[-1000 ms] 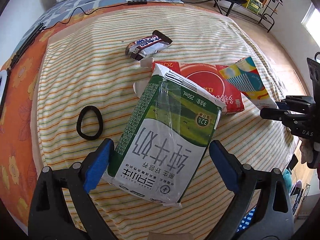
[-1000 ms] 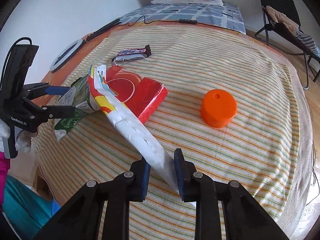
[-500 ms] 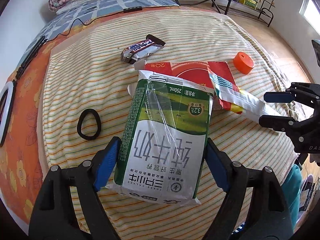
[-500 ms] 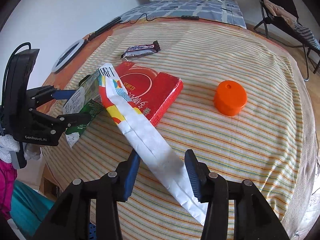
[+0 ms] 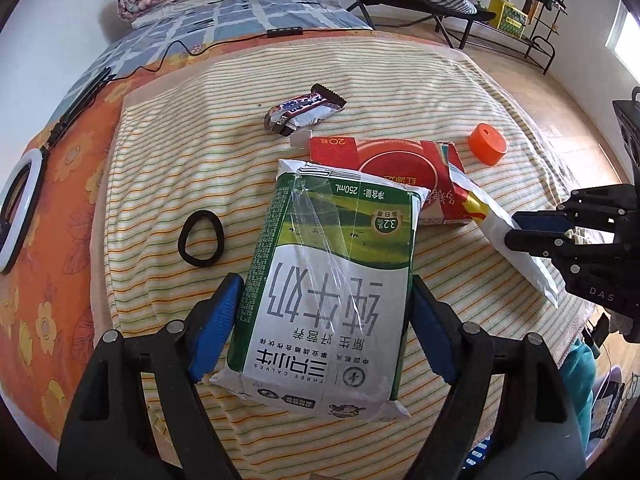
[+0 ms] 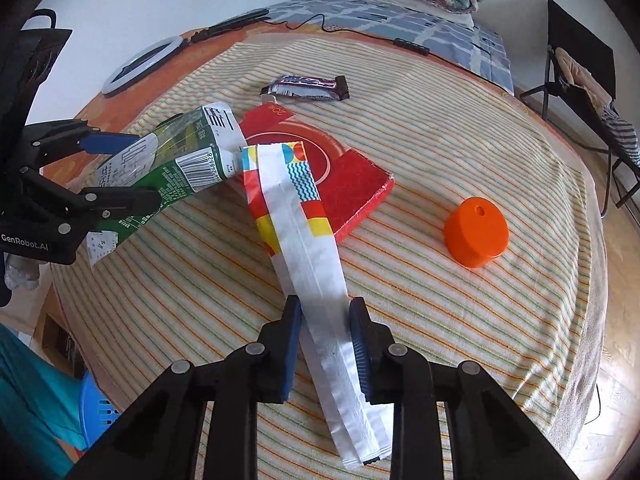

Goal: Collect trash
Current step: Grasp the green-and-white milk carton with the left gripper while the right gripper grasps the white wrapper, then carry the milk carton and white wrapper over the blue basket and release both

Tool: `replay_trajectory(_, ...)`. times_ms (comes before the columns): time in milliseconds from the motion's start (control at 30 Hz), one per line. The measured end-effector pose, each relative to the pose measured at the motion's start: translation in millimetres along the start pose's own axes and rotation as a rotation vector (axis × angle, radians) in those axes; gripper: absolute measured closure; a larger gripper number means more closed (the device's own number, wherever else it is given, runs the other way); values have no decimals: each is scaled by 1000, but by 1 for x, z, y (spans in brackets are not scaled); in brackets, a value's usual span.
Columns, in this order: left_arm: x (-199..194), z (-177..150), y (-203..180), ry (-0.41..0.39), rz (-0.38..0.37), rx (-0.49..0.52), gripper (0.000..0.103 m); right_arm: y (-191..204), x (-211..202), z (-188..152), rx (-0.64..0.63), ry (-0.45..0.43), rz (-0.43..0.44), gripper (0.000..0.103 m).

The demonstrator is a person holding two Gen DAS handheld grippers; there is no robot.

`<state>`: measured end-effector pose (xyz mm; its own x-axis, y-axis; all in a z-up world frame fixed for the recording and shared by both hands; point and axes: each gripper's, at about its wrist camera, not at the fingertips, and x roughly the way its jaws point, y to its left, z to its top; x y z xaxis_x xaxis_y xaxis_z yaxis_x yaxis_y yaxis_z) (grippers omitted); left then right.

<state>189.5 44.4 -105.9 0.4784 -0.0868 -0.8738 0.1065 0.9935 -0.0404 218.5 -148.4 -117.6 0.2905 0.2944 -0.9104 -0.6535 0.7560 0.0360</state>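
A green and white milk carton (image 5: pixel 332 280) sits between the blue pads of my left gripper (image 5: pixel 324 304), which press on its two sides. In the right wrist view the carton (image 6: pixel 180 160) hangs tilted above the striped cloth in that gripper (image 6: pixel 140 170). My right gripper (image 6: pixel 325 308) is shut on a long white snack wrapper (image 6: pixel 308 240) with a colourful end. That end rests on a flat red box (image 6: pixel 352 188). From the left wrist view the right gripper (image 5: pixel 514 230) pinches the wrapper (image 5: pixel 496 220) at the right.
A chocolate bar wrapper (image 5: pixel 304 114) lies behind the red box (image 5: pixel 384 160). An orange cap (image 6: pixel 476 232) stands to the right, a black hair tie (image 5: pixel 200 238) to the left. A ring light (image 5: pixel 16 208) and a cable lie on the orange cloth beyond.
My left gripper's pads have closed in onto the sides of the carton. The right gripper opened around the wrapper, then shut on it again farther up its length.
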Motion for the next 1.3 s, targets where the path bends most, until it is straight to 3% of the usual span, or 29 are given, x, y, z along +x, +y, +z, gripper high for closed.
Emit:
replay_trajectory(133,-14,-4,0,-26,-3,-13,20,-5,-17,-6,76,-49,22,96)
replay_trajectory(400,-41,-19,-7,-61,5,-11,20,1,-45,-22,118,-118,30,98)
replay_trajectory(467,-45,-23,-7,-63,6,-13,20,3,-43,-24,109,-115,54,94)
replay_trajectory(500,-46,-25,-7,-63,6,-16,20,3,-39,-24,120,-99,65,70)
replay_trajectory(533,-47,-26,-7,-64,6,-18,20,2,-35,-24,135,-81,65,34)
replay_trajectory(567,-48,-28,-7,-64,6,-21,20,1,-31,-25,145,-81,57,22)
replay_trajectory(600,-48,-29,-7,-64,7,-23,20,2,-28,-25,140,-91,42,23)
replay_trajectory(633,-49,-30,-7,-63,7,-24,20,3,-24,-25,131,-84,32,34)
replay_trajectory(700,-49,-33,-7,-62,8,-24,20,1,-10,-24,139,-45,39,47)
replay_trajectory(767,-50,-35,-8,-61,12,-19,20,-3,0,-24,160,-29,51,50)
replay_trajectory(833,-52,-38,-8,-61,16,-17,20,-6,7,-24,180,-16,52,71)
replay_trajectory(867,-53,-39,-8,-60,17,-19,20,-7,7,-25,194,-17,60,72)
replay_trajectory(933,-55,-42,-9,-62,13,-21,20,-8,3,-27,212,-34,79,82)
replay_trajectory(1067,-65,-49,-15,-73,10,-21,20,-4,-17,-31,216,-73,56,84)
replay_trajectory(1300,-92,-78,-32,-95,-12,-21,20,14,-69,-49,223,-144,88,84)
